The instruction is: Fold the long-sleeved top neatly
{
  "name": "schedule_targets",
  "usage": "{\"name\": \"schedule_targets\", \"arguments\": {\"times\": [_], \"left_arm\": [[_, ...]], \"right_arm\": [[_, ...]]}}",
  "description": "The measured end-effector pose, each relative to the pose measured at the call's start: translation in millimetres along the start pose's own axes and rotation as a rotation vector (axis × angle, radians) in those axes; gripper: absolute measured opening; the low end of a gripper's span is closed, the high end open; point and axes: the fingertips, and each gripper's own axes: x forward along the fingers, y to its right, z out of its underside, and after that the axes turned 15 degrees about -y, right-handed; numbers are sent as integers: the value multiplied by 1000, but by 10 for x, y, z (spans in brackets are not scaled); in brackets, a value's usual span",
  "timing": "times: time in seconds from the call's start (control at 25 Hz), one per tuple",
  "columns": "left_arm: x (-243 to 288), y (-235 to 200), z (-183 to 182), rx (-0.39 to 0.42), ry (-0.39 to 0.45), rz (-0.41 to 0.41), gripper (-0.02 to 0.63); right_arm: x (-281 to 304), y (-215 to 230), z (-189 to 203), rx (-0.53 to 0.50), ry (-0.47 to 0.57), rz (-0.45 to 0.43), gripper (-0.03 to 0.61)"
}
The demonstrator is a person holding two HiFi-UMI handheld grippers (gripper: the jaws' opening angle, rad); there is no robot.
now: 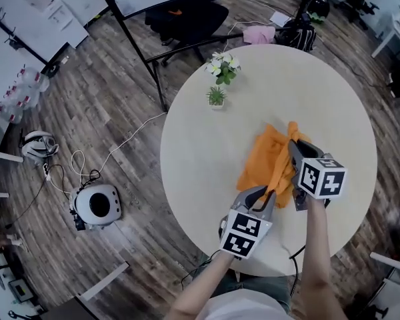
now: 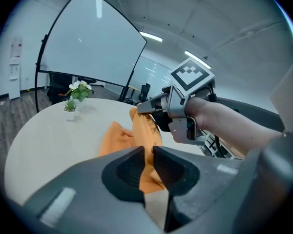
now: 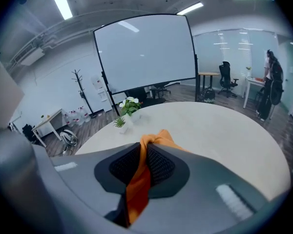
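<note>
Left gripper (image 2: pixel 147 154) and right gripper (image 3: pixel 142 152) each clamp a fold of the orange long-sleeved top (image 1: pixel 261 160), part raised, the rest crumpled on the round table (image 1: pixel 200 152).

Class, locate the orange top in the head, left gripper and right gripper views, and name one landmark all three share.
Head view: orange top right of centre on the table, between the left gripper and right gripper.
Left gripper view: orange top at centre, running from the near fingers up to the right gripper.
Right gripper view: orange top at lower centre, pinched between the fingers.
Shared landmark: the white-flowered plant on the table.
</note>
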Motion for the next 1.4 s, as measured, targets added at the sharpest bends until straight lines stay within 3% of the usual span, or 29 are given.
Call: {"name": "schedule_targets", "arguments": {"times": [0.4,0.52,0.88,1.16,1.4], "left_arm": [[10,-582,517,-209,-60,1,68],[17,-732,679,-240,-80,-17,74],[-69,-988,955,-281,-112,-53,74],[-222,-1097,754,-253,-52,-98,74],[-476,-1128,333,-159,28,-160,74]], "right_arm": [[819,-547,180,-117,-144,-8,78],[1042,-659,253,-139,-177,-1,101],[1480,-994,448,-275,-246,44,353],[1180,-987,300,-231,-118,22,344],[553,-813,120,-181,25,51,305]]}}
